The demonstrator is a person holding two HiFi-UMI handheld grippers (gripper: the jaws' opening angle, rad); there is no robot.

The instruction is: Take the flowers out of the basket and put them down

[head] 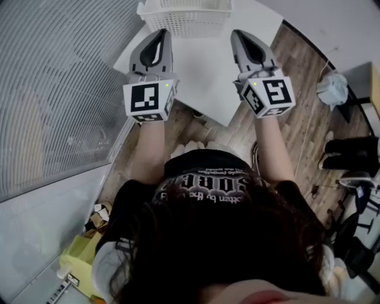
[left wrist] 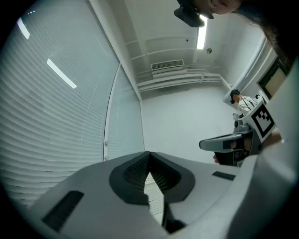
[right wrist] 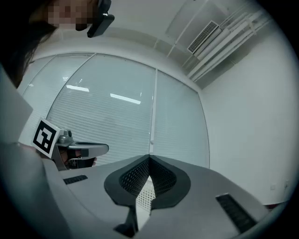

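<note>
Holding both tools out in front of us, we see in the head view the left gripper [head: 160, 32] and the right gripper [head: 238, 34] side by side and well apart, each pointing away from the body over the white rectangular table [head: 208, 77]. Each one carries its marker cube at the rear, just ahead of the bare forearms [head: 151, 148]. In the left gripper view the two grey jaws converge until their dark ribbed pads [left wrist: 135, 170] meet at the tip, so we read this tool as clenched with nothing between the pads. The right gripper view shows the same condition: its jaws are brought fully together at the tip and grasp nothing. The white perforated plastic basket [head: 184, 18] stands on the far part of the table, just beyond both jaw tips and touched by neither. Its interior runs off the top edge of the head view, so we cannot tell where the flowers lie. Through the narrow slot behind each pair of closed tips we see a strip of white perforated surface. Grey slatted blinds [head: 53, 89] fill the left side, and a wooden plank floor [head: 297, 119] lies to the right of the table.
</note>
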